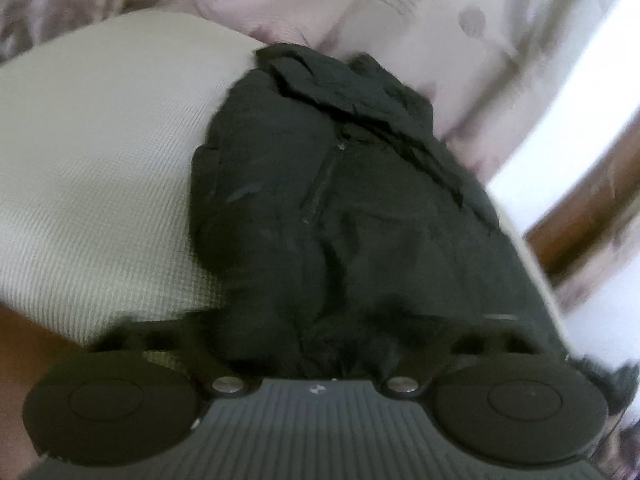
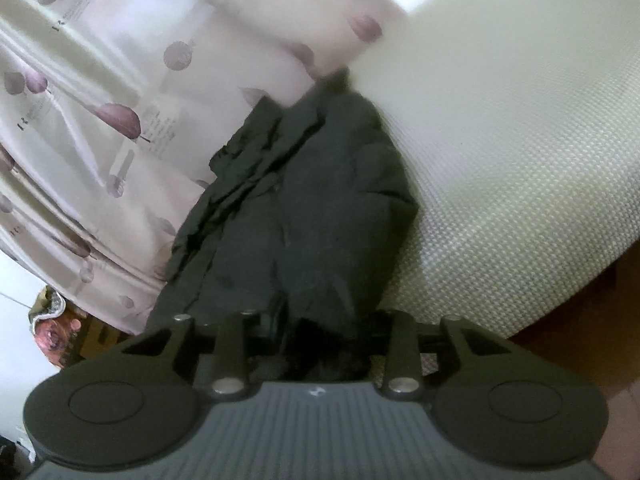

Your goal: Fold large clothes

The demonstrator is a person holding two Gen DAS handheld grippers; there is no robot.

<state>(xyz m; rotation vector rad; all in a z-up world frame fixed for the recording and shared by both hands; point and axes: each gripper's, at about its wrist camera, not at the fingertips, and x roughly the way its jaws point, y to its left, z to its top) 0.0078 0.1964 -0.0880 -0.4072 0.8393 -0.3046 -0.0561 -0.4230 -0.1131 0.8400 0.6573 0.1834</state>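
Note:
A large black jacket (image 1: 340, 200) lies crumpled on a white textured mattress (image 1: 100, 160); a zip (image 1: 320, 188) runs down its front. In the left wrist view its near hem bunches up into my left gripper (image 1: 316, 352), whose fingertips are buried in the cloth. The right wrist view shows the same jacket (image 2: 304, 208) from the other side. Its near edge is gathered into my right gripper (image 2: 320, 344), which is shut on the fabric. Both grips sit at the jacket's near end, close to the mattress edge (image 2: 500, 140).
A pale quilt with purple leaf prints (image 1: 360, 8) is heaped behind and beside the jacket (image 2: 100, 120). Brown wood (image 1: 580, 220) shows past the mattress on one side, brown floor (image 2: 580, 320) below its edge. A patterned bundle (image 2: 52, 328) sits low at the left.

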